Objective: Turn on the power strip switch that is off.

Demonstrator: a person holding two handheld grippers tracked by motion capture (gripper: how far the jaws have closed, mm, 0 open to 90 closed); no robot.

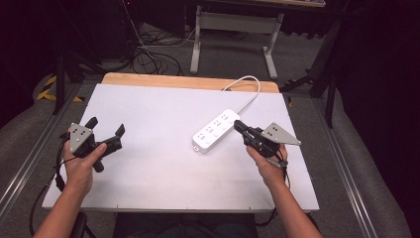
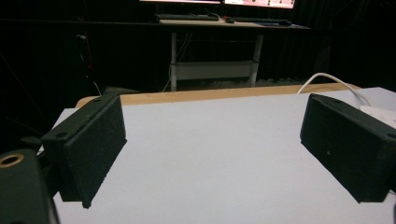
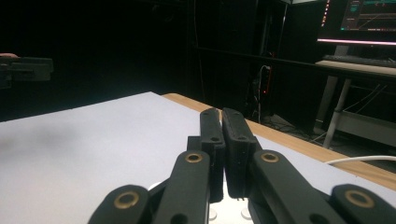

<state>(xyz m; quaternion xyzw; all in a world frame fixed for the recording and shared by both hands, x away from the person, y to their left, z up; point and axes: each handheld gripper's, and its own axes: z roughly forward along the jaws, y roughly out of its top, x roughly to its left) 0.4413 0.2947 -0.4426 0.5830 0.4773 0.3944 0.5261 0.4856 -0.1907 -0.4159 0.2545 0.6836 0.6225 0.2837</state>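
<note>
Power strip, white and lying on a slant, sits right of the middle of the frame in the high view, on the white tabletop, with its white cable looping toward the wooden far edge at the top. The right gripper is at the strip's upper right end, its tips touching or just over that end; which of the two I cannot tell. Its jaws are pressed together with nothing between them, and the right gripper view shows them side by side above a small patch of the white strip at the bottom of the frame. The right hand holds that gripper from below, at lower right of centre. The left gripper is at middle left of the high view, well apart from the strip, held by the left hand. Its jaws are spread wide with only bare tabletop between them, as the left gripper view shows, where a corner of the strip and the cable appear at the right edge.
</note>
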